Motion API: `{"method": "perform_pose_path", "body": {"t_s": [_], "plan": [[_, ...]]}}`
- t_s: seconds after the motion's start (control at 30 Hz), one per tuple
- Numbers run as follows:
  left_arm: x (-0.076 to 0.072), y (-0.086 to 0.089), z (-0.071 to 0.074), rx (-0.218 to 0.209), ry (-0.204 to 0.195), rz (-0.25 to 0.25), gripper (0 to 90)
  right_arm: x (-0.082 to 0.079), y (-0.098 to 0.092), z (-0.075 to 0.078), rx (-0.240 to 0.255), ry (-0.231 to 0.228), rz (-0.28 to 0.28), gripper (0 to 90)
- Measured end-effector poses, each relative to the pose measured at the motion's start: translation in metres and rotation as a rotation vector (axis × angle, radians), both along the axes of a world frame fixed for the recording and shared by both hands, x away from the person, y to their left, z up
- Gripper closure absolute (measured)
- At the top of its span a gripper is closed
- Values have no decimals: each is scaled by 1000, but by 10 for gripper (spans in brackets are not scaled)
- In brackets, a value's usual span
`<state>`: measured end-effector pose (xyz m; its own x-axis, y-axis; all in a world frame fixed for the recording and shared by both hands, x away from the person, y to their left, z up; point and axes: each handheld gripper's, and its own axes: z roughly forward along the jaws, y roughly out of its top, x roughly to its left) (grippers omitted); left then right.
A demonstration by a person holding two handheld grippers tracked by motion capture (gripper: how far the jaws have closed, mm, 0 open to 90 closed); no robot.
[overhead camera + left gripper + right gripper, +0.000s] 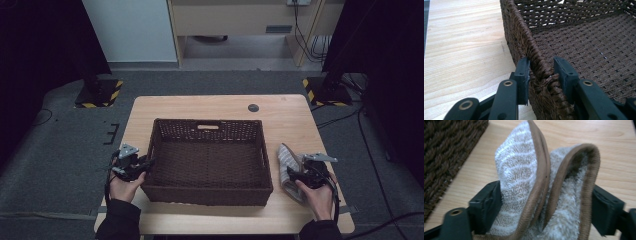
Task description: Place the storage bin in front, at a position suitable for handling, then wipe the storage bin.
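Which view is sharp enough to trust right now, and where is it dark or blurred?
High view: dim, dark at the edges, wicker basket readable. Left gripper view: bright and sharp on the basket rim. Right gripper view: striped slippers soft, and the right tool blurred at the lower left.

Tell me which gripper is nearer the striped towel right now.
Right. The right gripper has the striped towel between its jaws, beside the basket's right wall. The left gripper straddles the wicker basket rim on the opposite side.
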<state>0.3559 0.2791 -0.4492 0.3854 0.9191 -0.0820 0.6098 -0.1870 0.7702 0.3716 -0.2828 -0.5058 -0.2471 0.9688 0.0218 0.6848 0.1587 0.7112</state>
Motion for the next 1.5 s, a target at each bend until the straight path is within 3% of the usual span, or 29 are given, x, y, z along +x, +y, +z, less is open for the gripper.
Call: {"method": "perform_pose_path", "body": {"t_s": [0.2, 0.23, 0.33, 0.43, 0.57, 0.7, 0.93, 1.07, 1.43, 1.5], "plan": [[0, 0, 0, -6, 2, 0, 645, 2, 2, -4, -13, 9, 8, 385], [0, 0, 0, -7, 2, 0, 645, 2, 2, -5, -6, 16, 8, 481], [0, 0, 0, -4, 2, 0, 646, 3, 2, -3, -15, 26, 18, 603], [0, 0, 0, -5, 2, 1, 645, 4, 3, 1, -9, 28, 25, 659], [0, 1, -1, -16, 2, 1, 643, 3, 3, 10, 61, 3, 41, 678], [0, 2, -1, -23, 2, 1, 641, 1, 5, 26, 103, -83, 70, 678], [1, 3, -1, -34, 5, 0, 632, -4, 7, 48, 168, -179, 100, 676], [1, 2, -1, -34, 5, 0, 633, -3, 8, 54, 196, -204, 112, 677], [3, 4, -2, -49, 6, 2, 634, 9, 17, 64, 218, -243, 148, 677], [3, 3, -1, -27, 10, 3, 633, 11, 19, 67, 218, -253, 156, 677]]}}
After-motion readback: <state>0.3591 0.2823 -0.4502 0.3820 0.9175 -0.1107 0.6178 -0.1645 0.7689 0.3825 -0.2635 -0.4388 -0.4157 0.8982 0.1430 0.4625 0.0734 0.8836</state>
